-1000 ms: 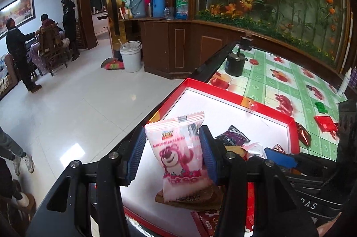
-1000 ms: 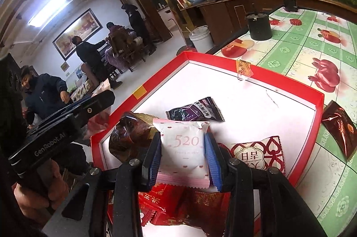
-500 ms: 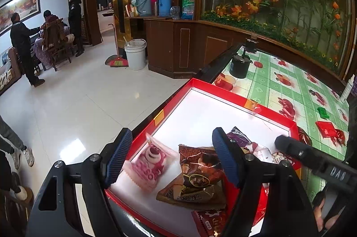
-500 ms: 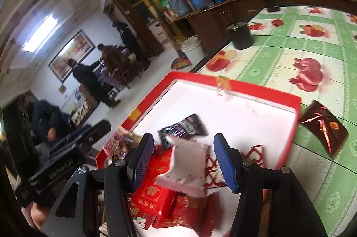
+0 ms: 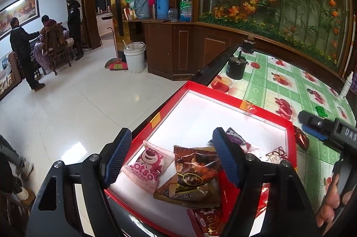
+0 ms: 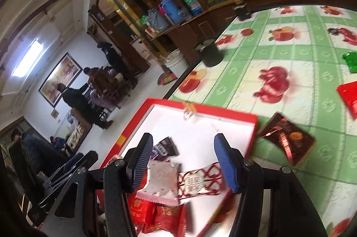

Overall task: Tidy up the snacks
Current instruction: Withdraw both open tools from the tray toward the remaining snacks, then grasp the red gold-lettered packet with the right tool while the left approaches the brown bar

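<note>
A red-rimmed white tray (image 5: pixel 223 93) lies on the green fruit-pattern tablecloth, also in the right wrist view (image 6: pixel 200 107). My left gripper (image 5: pixel 171 161) is open above its near corner, over a pink Lotso packet (image 5: pixel 146 167) and a brown snack bag (image 5: pixel 194 176). My right gripper (image 6: pixel 184 164) is open above a pale pink packet (image 6: pixel 161 181), a red-and-white packet (image 6: pixel 196 181), a dark purple packet (image 6: pixel 165 147) and red packets (image 6: pixel 156 214), all lying in the tray.
A dark brown packet (image 6: pixel 287 138) lies on the cloth right of the tray, with a red packet (image 6: pixel 349 96) and a green packet (image 6: pixel 350 58) farther right. A black pot (image 5: pixel 236 65) stands at the table's far edge. The table edge drops to the floor on the left.
Both grippers have opened and let go of their packets: the Lotso packet and the pale pink packet dropped into the tray. Both grippers have lifted and drawn back.
</note>
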Demonstrator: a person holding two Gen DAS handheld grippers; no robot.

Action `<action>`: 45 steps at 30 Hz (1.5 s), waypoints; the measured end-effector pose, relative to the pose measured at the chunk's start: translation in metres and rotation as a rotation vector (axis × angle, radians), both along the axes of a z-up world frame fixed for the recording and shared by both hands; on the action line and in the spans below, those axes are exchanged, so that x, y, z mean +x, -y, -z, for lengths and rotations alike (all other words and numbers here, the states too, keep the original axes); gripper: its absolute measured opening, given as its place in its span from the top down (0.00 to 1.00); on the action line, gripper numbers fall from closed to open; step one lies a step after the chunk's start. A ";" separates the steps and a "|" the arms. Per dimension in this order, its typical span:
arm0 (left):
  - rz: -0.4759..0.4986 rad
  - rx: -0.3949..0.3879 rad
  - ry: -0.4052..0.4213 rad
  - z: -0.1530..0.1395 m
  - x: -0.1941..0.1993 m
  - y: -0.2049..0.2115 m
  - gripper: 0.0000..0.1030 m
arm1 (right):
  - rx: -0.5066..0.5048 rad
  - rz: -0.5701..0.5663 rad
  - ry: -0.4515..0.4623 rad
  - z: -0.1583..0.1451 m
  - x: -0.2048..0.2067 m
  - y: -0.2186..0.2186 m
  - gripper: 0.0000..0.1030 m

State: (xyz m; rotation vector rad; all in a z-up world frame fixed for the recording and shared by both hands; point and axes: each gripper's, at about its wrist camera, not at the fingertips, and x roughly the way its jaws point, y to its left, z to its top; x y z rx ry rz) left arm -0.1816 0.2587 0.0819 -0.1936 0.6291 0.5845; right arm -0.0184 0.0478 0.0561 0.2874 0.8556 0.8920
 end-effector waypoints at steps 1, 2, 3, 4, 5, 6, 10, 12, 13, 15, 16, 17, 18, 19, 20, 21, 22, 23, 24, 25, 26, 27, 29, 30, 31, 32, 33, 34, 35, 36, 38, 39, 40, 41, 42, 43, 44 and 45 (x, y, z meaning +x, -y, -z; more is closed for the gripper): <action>0.003 0.004 0.005 -0.002 0.000 0.001 0.26 | 0.008 0.016 0.001 -0.002 0.003 0.007 0.41; 0.008 0.009 0.012 -0.005 -0.001 0.003 0.25 | 0.022 0.039 -0.003 -0.005 0.008 0.018 0.39; 0.015 0.014 0.019 -0.008 0.000 0.006 0.25 | 0.032 0.063 -0.006 -0.007 0.013 0.029 0.38; 0.025 0.020 0.023 -0.011 0.001 0.010 0.25 | 0.039 0.094 -0.006 -0.010 0.019 0.043 0.38; 0.038 0.028 0.027 -0.014 0.002 0.014 0.25 | 0.043 0.119 -0.004 -0.012 0.023 0.054 0.38; 0.054 0.038 0.030 -0.017 0.005 0.020 0.24 | 0.049 0.154 -0.001 -0.014 0.029 0.070 0.37; 0.133 0.058 0.026 -0.025 0.022 0.049 0.20 | 0.075 0.294 -0.015 -0.019 0.051 0.136 0.37; 0.194 0.053 0.027 -0.029 0.036 0.068 0.20 | 0.066 0.372 -0.005 -0.021 0.058 0.167 0.37; 0.238 0.047 0.025 -0.031 0.045 0.080 0.20 | 0.063 0.400 -0.003 -0.022 0.062 0.179 0.36; 0.317 0.030 0.008 -0.032 0.062 0.102 0.20 | 0.080 0.454 -0.025 -0.020 0.070 0.209 0.36; 0.357 0.017 -0.005 -0.030 0.072 0.115 0.20 | 0.088 0.474 -0.037 -0.019 0.072 0.221 0.36; 0.388 0.007 -0.017 -0.028 0.080 0.125 0.20 | 0.099 0.507 -0.051 -0.018 0.075 0.238 0.36; 0.413 0.006 -0.027 -0.025 0.089 0.135 0.20 | 0.107 0.531 -0.060 -0.016 0.078 0.250 0.36; 0.425 0.010 -0.035 -0.024 0.094 0.141 0.20 | 0.113 0.549 -0.067 -0.016 0.079 0.260 0.36; 0.441 0.017 -0.050 -0.022 0.108 0.151 0.20 | 0.121 0.570 -0.076 -0.015 0.080 0.272 0.36; 0.460 0.012 -0.069 -0.019 0.122 0.158 0.20 | 0.126 0.587 -0.087 -0.014 0.082 0.282 0.36; 0.477 -0.002 -0.086 -0.017 0.131 0.163 0.20 | 0.129 0.597 -0.096 -0.013 0.084 0.288 0.36; 0.502 -0.033 -0.117 -0.011 0.146 0.168 0.20 | 0.136 0.608 -0.110 -0.011 0.086 0.295 0.36; 0.509 -0.059 -0.148 -0.005 0.161 0.170 0.21 | 0.145 0.617 -0.126 -0.009 0.088 0.300 0.36; 0.512 -0.073 -0.165 0.001 0.167 0.174 0.21 | 0.152 0.620 -0.140 -0.007 0.088 0.303 0.36; 0.520 -0.098 -0.199 0.010 0.178 0.176 0.21 | 0.157 0.621 -0.152 -0.005 0.091 0.305 0.36; 0.523 -0.117 -0.225 0.018 0.186 0.177 0.21 | 0.162 0.624 -0.163 -0.004 0.092 0.307 0.36; 0.526 -0.149 -0.252 0.031 0.194 0.180 0.21 | 0.173 0.630 -0.170 -0.005 0.092 0.312 0.36; 0.529 -0.164 -0.260 0.037 0.197 0.180 0.21 | 0.182 0.633 -0.172 -0.005 0.091 0.314 0.36; 0.529 -0.176 -0.265 0.041 0.198 0.179 0.21 | 0.188 0.635 -0.172 -0.005 0.091 0.315 0.36; 0.527 -0.202 -0.270 0.045 0.200 0.178 0.21 | 0.194 0.640 -0.175 -0.004 0.090 0.317 0.36; 0.534 -0.229 -0.276 0.050 0.203 0.178 0.21 | 0.198 0.644 -0.180 -0.003 0.090 0.318 0.36; 0.540 -0.249 -0.282 0.053 0.203 0.178 0.21 | 0.202 0.648 -0.186 -0.002 0.091 0.320 0.36; 0.543 -0.280 -0.294 0.057 0.206 0.176 0.21 | 0.205 0.652 -0.194 -0.001 0.091 0.321 0.36; 0.538 -0.296 -0.300 0.061 0.207 0.175 0.21 | 0.208 0.655 -0.200 0.000 0.091 0.323 0.36; 0.542 -0.316 -0.306 0.065 0.210 0.173 0.21 | 0.211 0.663 -0.210 0.002 0.092 0.326 0.36; 0.548 -0.322 -0.300 0.066 0.211 0.173 0.21 | 0.213 0.667 -0.212 0.003 0.092 0.328 0.36; 0.554 -0.320 -0.297 0.066 0.214 0.174 0.21 | 0.214 0.672 -0.213 0.003 0.092 0.329 0.36; 0.556 -0.323 -0.302 0.067 0.217 0.174 0.21 | 0.213 0.676 -0.214 0.004 0.093 0.330 0.36; 0.566 -0.335 -0.309 0.068 0.222 0.174 0.21 | 0.212 0.679 -0.217 0.004 0.093 0.330 0.36; 0.575 -0.343 -0.322 0.070 0.226 0.175 0.21 | 0.211 0.682 -0.223 0.006 0.094 0.331 0.36; 0.583 -0.327 -0.327 0.070 0.229 0.177 0.21 | 0.211 0.684 -0.228 0.007 0.094 0.331 0.36; 0.594 -0.317 -0.337 0.071 0.231 0.180 0.21 | 0.210 0.686 -0.234 0.009 0.095 0.332 0.36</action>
